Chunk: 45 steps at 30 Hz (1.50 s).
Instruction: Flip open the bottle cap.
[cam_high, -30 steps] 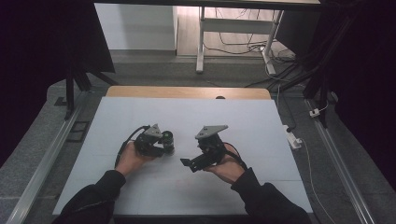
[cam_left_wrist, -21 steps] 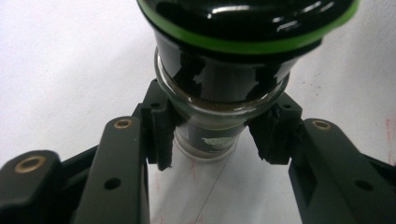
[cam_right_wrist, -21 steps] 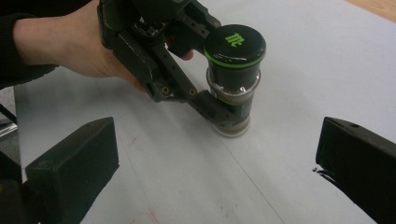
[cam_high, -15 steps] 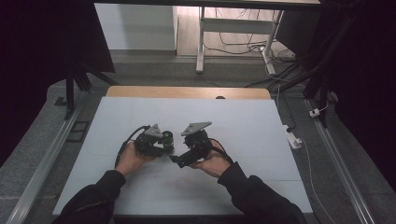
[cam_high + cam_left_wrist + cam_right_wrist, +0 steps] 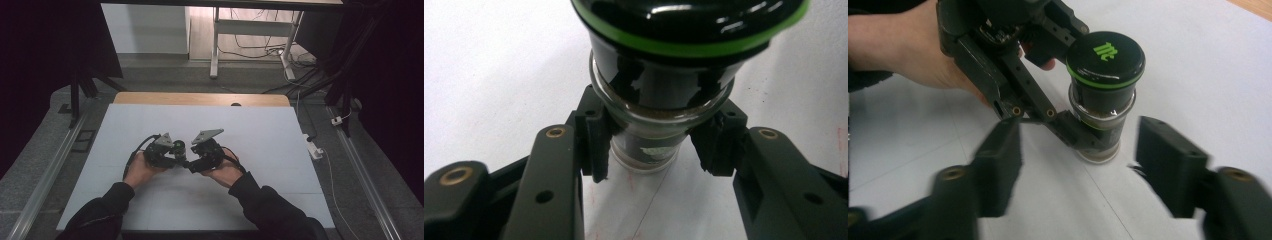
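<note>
While your left gripper (image 5: 176, 156) clamps the small glass jar with black green-ringed cap (image 5: 1104, 95) upright mid-table on the white tabletop (image 5: 260, 135), your right gripper (image 5: 1080, 170) is spread wide, approaching; looks like cap removal next, so centre on the cap and close.

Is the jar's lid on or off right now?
On: the black, green-ringed lid sits atop the upright jar, which the left gripper clamps.
</note>
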{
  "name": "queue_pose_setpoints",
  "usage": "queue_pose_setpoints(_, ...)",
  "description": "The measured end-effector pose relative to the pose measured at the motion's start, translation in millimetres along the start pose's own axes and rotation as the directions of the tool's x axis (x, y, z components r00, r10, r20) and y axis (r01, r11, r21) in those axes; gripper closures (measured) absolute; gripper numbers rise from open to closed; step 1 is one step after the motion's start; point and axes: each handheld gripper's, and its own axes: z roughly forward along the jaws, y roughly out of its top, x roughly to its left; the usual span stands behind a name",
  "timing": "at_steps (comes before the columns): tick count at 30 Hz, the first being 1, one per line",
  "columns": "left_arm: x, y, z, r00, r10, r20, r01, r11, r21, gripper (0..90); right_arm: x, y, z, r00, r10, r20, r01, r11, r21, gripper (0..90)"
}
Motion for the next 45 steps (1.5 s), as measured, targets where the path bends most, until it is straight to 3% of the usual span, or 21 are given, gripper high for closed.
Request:
queue_pose_setpoints(5,-0.1,-0.1,0.1,1.0,-0.001,0.0,0.001,1.0,-0.001,53.7,-0.6,3.0,2.6,0.9989,0.007,-0.046,-0.006,0.9999,0.014,59.0)
queue_pose_setpoints(15,-0.3,-0.2,0.3,1.0,-0.005,-0.001,0.005,1.0,-0.003,53.7,-0.2,7.4,11.3,0.9973,-0.012,-0.072,0.015,0.9994,0.033,89.1)
queue_pose_setpoints(31,-0.1,-0.8,0.3,1.0,-0.005,-0.001,0.005,1.0,-0.005,53.7,0.3,13.3,21.5,0.9982,0.002,-0.06,-0.001,0.9998,0.018,89.7)
queue_pose_setpoints(45,-0.8,-0.5,0.3,1.0,0.0,-0.005,0.0,1.0,-0.002,53.8,-0.7,16.7,15.2,0.9987,0.002,-0.051,-0.003,0.9999,-0.01,89.7)
